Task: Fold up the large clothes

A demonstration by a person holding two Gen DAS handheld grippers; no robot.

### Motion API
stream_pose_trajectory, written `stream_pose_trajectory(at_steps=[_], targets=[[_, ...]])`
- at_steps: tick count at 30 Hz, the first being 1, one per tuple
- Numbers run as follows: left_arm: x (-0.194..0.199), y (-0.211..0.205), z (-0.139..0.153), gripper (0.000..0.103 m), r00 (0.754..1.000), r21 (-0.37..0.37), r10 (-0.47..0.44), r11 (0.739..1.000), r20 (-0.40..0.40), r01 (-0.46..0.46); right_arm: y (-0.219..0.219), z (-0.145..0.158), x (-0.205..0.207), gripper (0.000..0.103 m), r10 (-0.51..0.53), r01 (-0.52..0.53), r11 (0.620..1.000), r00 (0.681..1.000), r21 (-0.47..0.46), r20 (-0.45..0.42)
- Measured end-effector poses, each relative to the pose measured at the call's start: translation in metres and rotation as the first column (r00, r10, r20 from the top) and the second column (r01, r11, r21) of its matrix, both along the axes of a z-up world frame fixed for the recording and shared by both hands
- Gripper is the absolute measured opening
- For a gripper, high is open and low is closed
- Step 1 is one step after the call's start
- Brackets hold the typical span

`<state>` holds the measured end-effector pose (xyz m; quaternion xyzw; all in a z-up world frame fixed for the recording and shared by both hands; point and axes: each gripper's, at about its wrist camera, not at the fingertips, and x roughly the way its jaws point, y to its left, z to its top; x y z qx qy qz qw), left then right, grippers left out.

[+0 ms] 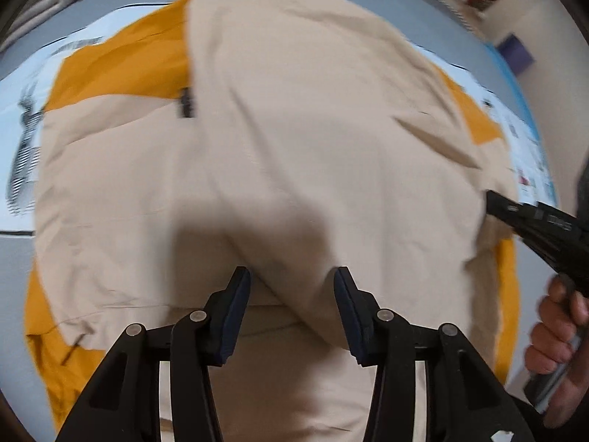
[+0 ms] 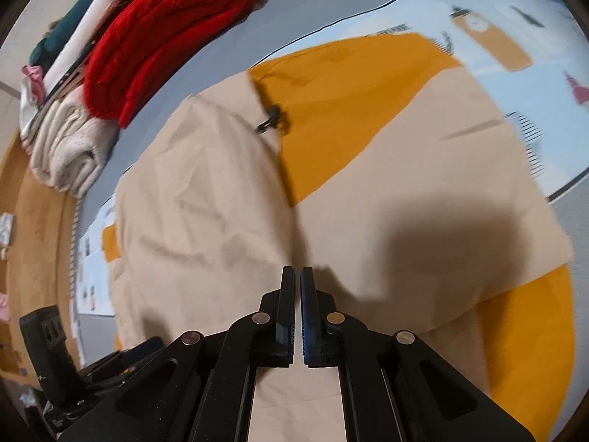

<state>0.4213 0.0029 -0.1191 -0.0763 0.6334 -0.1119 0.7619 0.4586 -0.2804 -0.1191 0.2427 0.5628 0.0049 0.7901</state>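
Two black tongs work one beige-and-mustard jacket (image 1: pixel 294 140) spread flat on the grey bed (image 2: pixel 294 11): the left gripper (image 1: pixel 291 283) stands parted over a raised fold, the right gripper (image 2: pixel 297 276) pinched closed at the smooth, creased fabric, three folded garments stacked by the far edge.

Beige-and-mustard jacket (image 1: pixel 294 140) spread flat, apparently partly folded
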Motion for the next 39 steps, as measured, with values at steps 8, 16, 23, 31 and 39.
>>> stream_pose_trajectory(at_steps=[8,16,23,31,39], targets=[[-0.002,0.008,0.022,0.040,0.995,-0.061,0.041,0.998,0.090,-0.036,0.028,0.047,0.001,0.023,0.106,-0.106,0.994,0.966,-0.012,0.235],[0.003,0.024,0.023,0.040,0.991,-0.060,0.097,0.994,0.090,-0.092,0.071,-0.004,0.004,0.035,0.265,-0.266,0.957,0.964,-0.118,-0.027],[0.002,0.050,0.041,0.040,0.968,-0.062,0.165,0.986,0.191,-0.156,0.104,0.019,-0.008,0.035,0.397,-0.385,0.915,0.912,-0.117,0.102],[-0.006,0.078,0.093,0.034,0.869,0.036,0.120,0.987,0.480,-0.156,0.102,0.028,-0.021,0.035,0.423,-0.408,0.899,0.903,-0.157,0.073],[-0.081,0.132,0.195,0.030,0.717,0.035,0.129,0.977,0.685,-0.210,0.060,0.166,-0.062,0.035,0.399,-0.273,0.906,0.803,-0.322,0.443]])
